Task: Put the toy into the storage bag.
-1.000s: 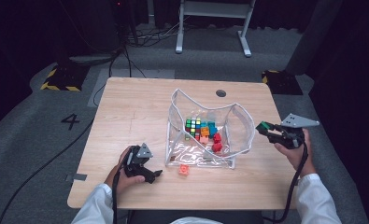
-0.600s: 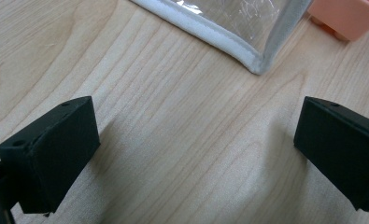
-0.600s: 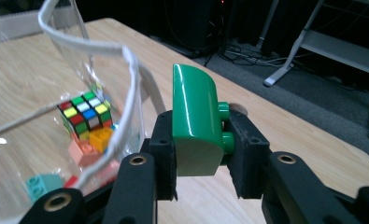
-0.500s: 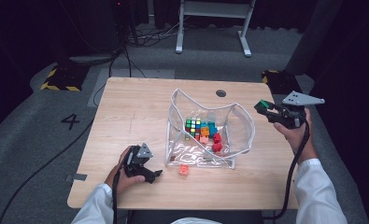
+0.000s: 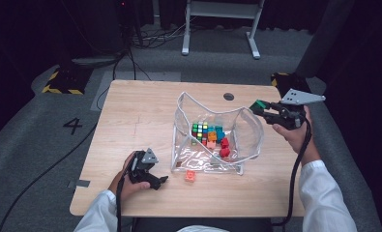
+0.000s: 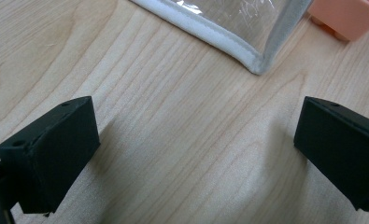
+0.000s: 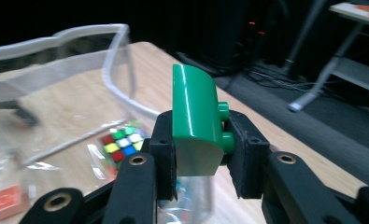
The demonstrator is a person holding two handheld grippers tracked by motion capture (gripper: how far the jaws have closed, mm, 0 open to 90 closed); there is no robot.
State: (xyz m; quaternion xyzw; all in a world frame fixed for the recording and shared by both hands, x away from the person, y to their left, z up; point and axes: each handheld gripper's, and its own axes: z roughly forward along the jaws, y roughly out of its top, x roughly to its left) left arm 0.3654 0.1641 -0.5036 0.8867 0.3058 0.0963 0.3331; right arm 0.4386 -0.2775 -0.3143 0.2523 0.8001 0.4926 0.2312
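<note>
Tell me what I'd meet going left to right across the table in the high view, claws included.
Left claw → orange brick lying on the table → clear bag holding the puzzle cube and small blocks → green brick clamped in the right claw.

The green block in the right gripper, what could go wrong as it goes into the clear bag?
The green block is pinched at its lower end by the right gripper, so it might pivot or slip. The clear bag has a floppy, wavy rim; the block could catch it and fall outside. The left gripper rests open on the table, not steadying the bag.
</note>
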